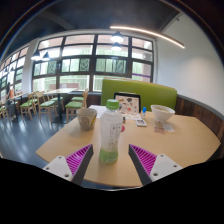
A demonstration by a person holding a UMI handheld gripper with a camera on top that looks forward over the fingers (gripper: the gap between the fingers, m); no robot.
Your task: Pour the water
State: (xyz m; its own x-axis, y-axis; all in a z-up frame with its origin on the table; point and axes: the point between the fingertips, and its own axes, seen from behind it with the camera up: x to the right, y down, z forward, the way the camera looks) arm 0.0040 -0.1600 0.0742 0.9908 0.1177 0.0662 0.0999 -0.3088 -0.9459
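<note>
The bottle [110, 132] stands upright on the table [185, 140], its long axis running straight up and its green cap pointing at the ceiling; a green label wraps its lower body. It sits between the two fingers of the gripper [111, 158], whose purple pads [77, 159] flank its base on either side. The fingers are spread wide, and a gap shows between each pad and the bottle, so the bottle rests on the table on its own and the gripper does not pinch it. Just behind the bottle and to its left stands a paper cup [87, 117], close to the bottle. To the right of the bottle, farther back on the table, sits a white bowl [162, 116], well apart from it. Behind the bottle, near the far edge of the table, is a small printed card [128, 104]. Beyond the bottle runs a green bench seat [140, 93] under large windows [90, 65].
</note>
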